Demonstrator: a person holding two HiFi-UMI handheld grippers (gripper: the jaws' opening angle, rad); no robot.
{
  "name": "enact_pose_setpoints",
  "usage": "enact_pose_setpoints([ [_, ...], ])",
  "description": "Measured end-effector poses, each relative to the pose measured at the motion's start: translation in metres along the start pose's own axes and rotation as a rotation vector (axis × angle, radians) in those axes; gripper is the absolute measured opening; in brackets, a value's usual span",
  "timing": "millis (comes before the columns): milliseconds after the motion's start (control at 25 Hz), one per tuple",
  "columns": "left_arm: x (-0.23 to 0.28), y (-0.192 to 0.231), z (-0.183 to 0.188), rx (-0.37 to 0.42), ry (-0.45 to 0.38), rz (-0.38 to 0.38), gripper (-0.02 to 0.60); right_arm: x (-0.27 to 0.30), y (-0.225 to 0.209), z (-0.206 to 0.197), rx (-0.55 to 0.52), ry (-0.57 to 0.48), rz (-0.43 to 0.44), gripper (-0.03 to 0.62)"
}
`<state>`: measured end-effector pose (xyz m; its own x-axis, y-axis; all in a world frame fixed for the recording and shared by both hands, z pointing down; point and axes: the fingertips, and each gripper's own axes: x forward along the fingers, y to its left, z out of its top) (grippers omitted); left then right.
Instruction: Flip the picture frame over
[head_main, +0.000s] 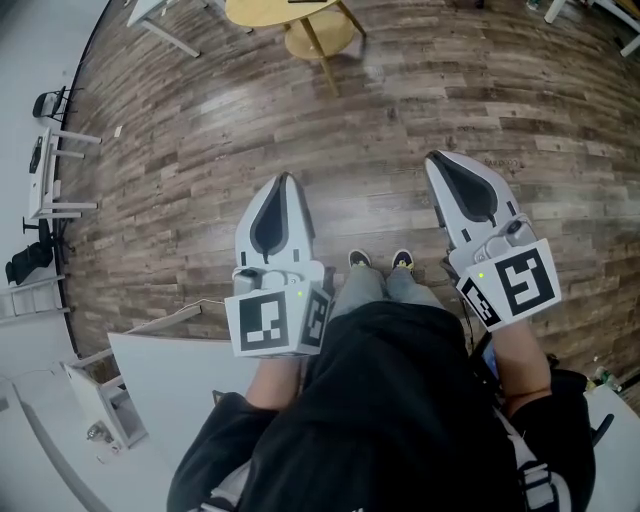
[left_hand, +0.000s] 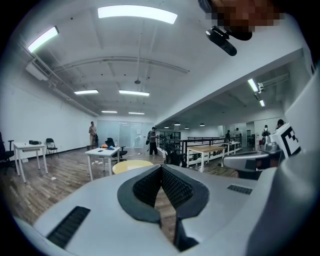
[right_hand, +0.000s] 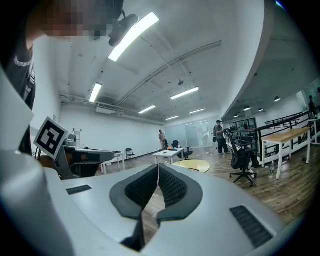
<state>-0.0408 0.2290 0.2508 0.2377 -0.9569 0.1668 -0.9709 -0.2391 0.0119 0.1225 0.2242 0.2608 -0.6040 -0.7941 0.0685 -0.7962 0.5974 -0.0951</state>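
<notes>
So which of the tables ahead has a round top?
The yellow table; the white table and the wooden table both have rectangular tops.

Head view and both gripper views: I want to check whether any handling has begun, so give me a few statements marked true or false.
1. The left gripper and right gripper are both shut, with nothing between their fingers. True.
2. The left gripper holds a picture frame. False: it is empty.
3. A round yellow table stands ahead on the wooden floor. True.
4. Both grippers rest on a tabletop. False: they are held in the air above the wooden floor.
</notes>
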Motion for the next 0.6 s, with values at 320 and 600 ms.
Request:
enact_pose_setpoints([
  [320,0.051,0.021,-0.01,-0.011,0.024,-0.051,0.021,0.05,-0.022,0.001,-0.008,0.012,-0.038,0.017],
  [600,0.104,0.08,-0.012,-0.058,0.037,-0.089,0.021,0.139,-0.02,0.005,-0.009,0.04,-0.045,0.017],
])
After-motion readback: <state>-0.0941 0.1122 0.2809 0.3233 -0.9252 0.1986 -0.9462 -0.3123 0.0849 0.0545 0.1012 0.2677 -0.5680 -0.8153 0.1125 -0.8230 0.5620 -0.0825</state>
